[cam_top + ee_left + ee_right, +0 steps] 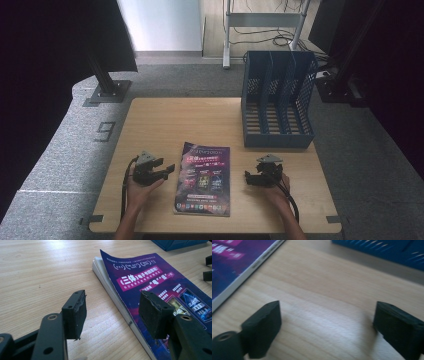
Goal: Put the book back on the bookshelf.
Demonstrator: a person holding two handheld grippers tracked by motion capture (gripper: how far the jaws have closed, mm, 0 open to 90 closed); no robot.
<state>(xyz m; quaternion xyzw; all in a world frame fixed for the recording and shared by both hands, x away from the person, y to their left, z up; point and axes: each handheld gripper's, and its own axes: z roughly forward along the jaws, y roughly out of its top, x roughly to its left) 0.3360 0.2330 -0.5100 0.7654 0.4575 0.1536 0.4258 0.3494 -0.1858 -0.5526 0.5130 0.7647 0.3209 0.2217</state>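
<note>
A purple magazine (203, 178) lies flat on the wooden table (165, 120), near its front edge. Left of it my left gripper (167, 171) rests low and open, its jaws pointing at the magazine's left side. In the left gripper view the magazine (160, 287) has a lifted top corner, and the gripper (112, 312) has nothing between its pads. To the right of the magazine my right gripper (248, 178) is open and aims at its right edge. The right gripper view has that gripper (327, 330) over bare wood, the magazine's edge (244, 272) at upper left.
A blue file holder (277, 100) with three slots stands on the table's back right, its base (382, 252) just beyond the right gripper. Black frame posts and cables stand on the grey floor behind. Bare wood lies at the table's back left.
</note>
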